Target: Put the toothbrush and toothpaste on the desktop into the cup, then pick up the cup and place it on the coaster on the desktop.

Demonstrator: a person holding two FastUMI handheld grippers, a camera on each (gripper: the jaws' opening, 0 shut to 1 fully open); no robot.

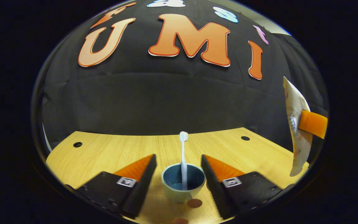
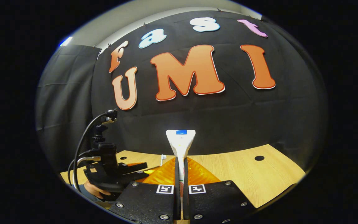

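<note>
Pale wood worktop [image 1: 110, 152] carried the cup [image 1: 183, 183] at 6 o'clock between the left gripper [image 1: 179, 177]'s spread jaws, the toothbrush [image 1: 183, 155] standing inside. At 3 o'clock beyond, the right gripper [image 2: 181, 174]'s jaws pinched the toothpaste [image 2: 181, 141] mid-tube; it looked light, soft and likely to buckle, so best held near the stiffer crimp.

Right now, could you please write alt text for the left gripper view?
A toothbrush stands upright in a cup on the wooden desktop, between the left gripper's open jaws. At the right edge, the right gripper holds the toothpaste above the desktop.
</note>
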